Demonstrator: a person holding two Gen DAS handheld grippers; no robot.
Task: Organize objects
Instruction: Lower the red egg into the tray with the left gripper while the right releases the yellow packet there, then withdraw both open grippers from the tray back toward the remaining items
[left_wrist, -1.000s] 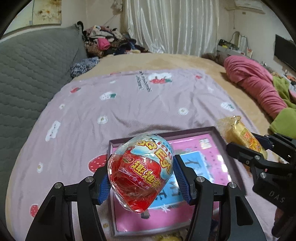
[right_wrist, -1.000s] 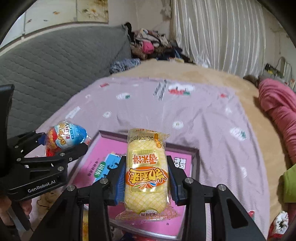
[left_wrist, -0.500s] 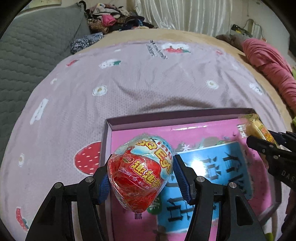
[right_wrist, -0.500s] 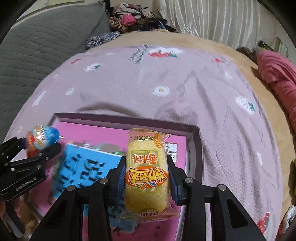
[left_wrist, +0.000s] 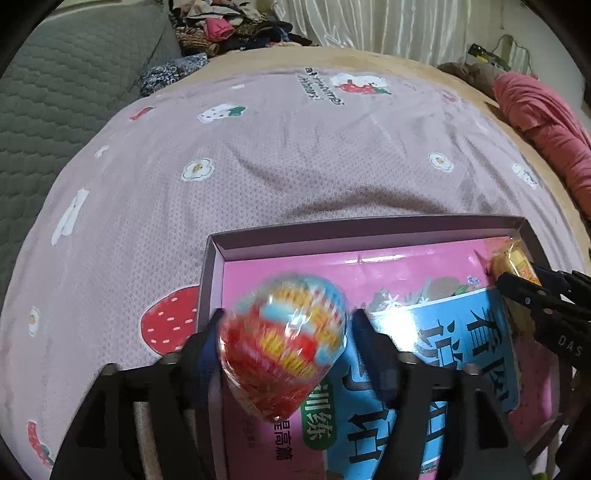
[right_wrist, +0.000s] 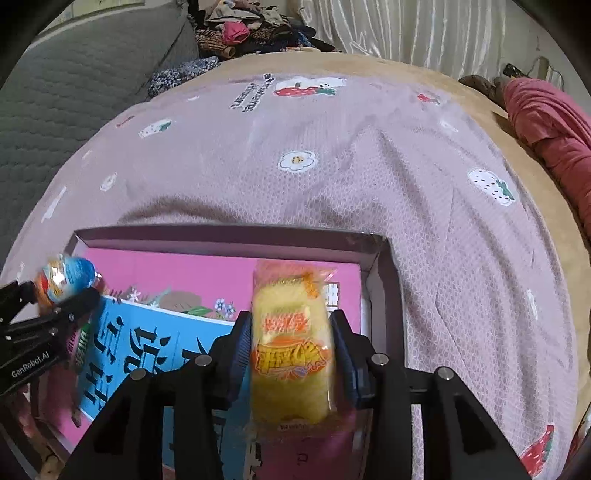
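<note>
A red and blue foil-wrapped egg (left_wrist: 282, 343) sits blurred between the fingers of my left gripper (left_wrist: 288, 315). The jaws are opening, with a gap on each side of the egg. It hangs over the left part of a shallow purple box (left_wrist: 351, 225) that holds a pink and blue book (left_wrist: 461, 332). My right gripper (right_wrist: 291, 316) has a yellow snack pack (right_wrist: 290, 343) upright between its pads. These jaws are opening too, but the pads still touch the pack's sides. The pack is over the box's right end (right_wrist: 380, 258). Each gripper also shows at the edge of the other's view.
The box lies on a purple sheet with strawberry prints (left_wrist: 258, 166) spread over a bed. A grey quilted cushion (left_wrist: 55, 92) runs along the left, a heap of clothes (left_wrist: 229, 29) lies at the back, and a pink blanket (left_wrist: 543, 122) lies at the right.
Both grippers sank toward the box and tipped further down. The left jaws spread and the egg came loose and blurred. The right jaws widened slightly around the pack.
</note>
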